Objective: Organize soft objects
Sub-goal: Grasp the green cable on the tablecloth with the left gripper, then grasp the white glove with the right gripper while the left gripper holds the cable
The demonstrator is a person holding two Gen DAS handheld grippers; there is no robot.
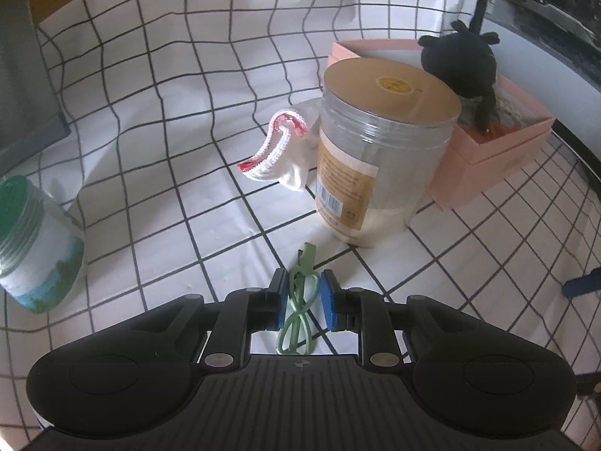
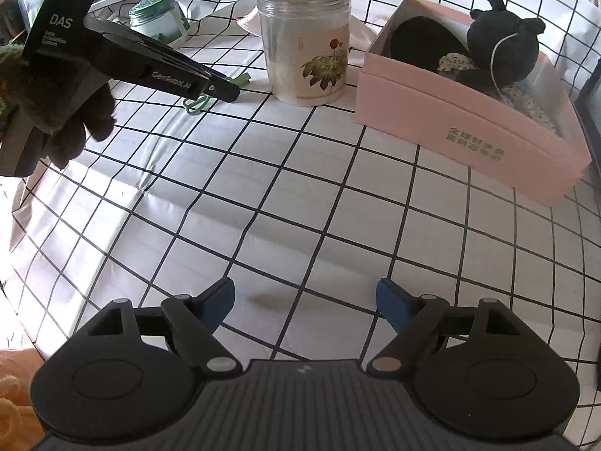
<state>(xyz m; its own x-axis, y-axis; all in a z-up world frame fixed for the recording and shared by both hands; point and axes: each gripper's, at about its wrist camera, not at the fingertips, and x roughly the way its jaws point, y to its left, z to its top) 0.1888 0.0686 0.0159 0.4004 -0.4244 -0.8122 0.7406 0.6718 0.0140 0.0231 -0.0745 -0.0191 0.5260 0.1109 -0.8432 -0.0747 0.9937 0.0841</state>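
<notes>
My left gripper (image 1: 304, 282) has its blue pads around a looped green cord (image 1: 299, 312) that lies on the checked cloth; the pads sit close on either side, contact unclear. The cord also shows in the right wrist view (image 2: 197, 102) under the left gripper (image 2: 225, 92). A white sock with red trim (image 1: 278, 150) lies behind a clear jar. A black plush toy (image 2: 503, 50) sits in the pink box (image 2: 465, 127). My right gripper (image 2: 304, 300) is open and empty above the cloth.
A clear jar with a gold lid (image 1: 379, 150) stands next to the pink box (image 1: 488, 158). A green-lidded jar (image 1: 33, 248) stands at the left. A dark monitor (image 1: 26, 75) is at the far left. Orange yarn (image 2: 15, 394) shows at the lower left.
</notes>
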